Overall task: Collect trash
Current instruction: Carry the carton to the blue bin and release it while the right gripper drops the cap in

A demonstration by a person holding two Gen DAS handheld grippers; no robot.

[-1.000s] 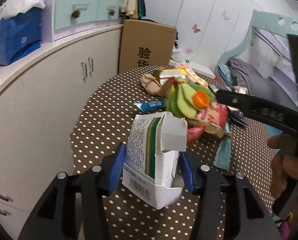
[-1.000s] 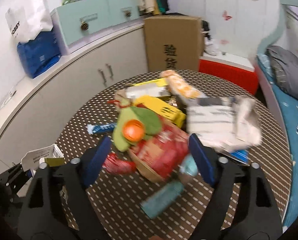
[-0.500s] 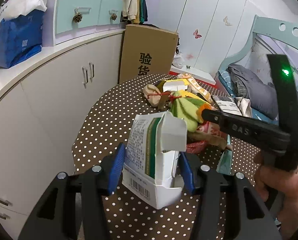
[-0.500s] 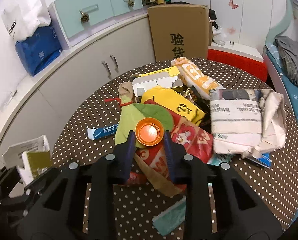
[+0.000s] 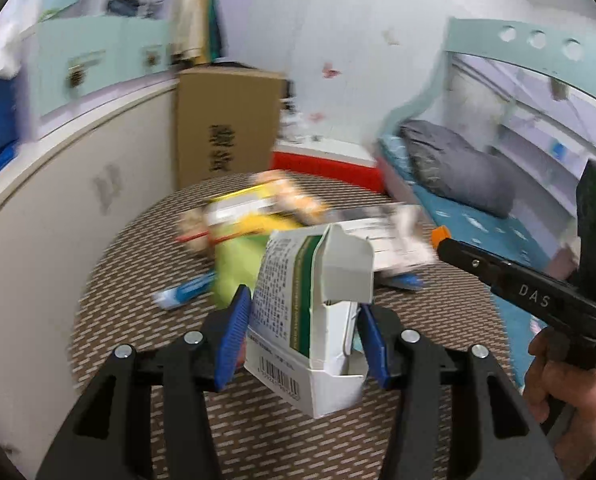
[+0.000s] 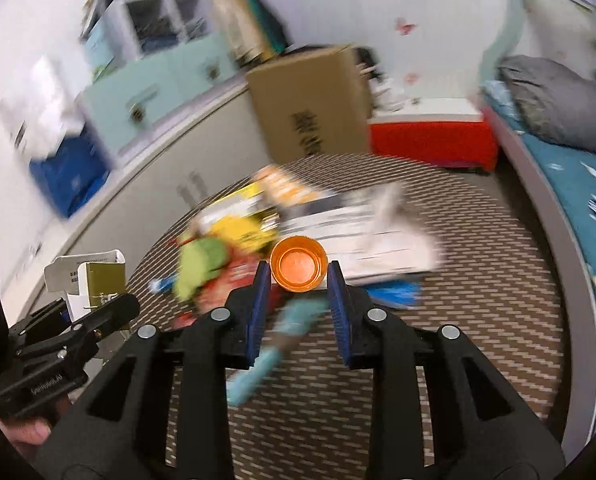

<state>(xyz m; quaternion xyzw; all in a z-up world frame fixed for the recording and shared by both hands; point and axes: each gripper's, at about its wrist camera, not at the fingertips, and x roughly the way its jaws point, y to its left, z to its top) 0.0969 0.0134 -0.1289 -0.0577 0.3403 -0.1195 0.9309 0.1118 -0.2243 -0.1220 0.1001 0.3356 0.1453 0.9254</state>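
Note:
My left gripper point(image 5: 304, 334) is shut on an opened white-and-green carton point(image 5: 310, 312) and holds it above the dotted round table point(image 5: 137, 280). The carton also shows at the left of the right wrist view point(image 6: 87, 280). My right gripper point(image 6: 298, 280) is shut on a small orange cap point(image 6: 298, 268), lifted above the trash pile; the cap's edge shows in the left wrist view point(image 5: 440, 236). The blurred pile holds a green wrapper point(image 6: 201, 264), a yellow pack point(image 6: 245, 232), a newspaper point(image 6: 370, 232) and a blue tube point(image 5: 185, 292).
A teal wrapper point(image 6: 273, 344) and a blue packet point(image 6: 394, 296) lie near the front of the table. A cardboard box point(image 6: 310, 108) stands behind the table, white cabinets point(image 5: 57, 200) to the left, a bed with a grey pillow point(image 5: 458, 172) to the right.
My right gripper has lifted the orange cap off the green wrapper and risen. Both cameras have swung and the views are blurred. The left gripper still holds the carton.

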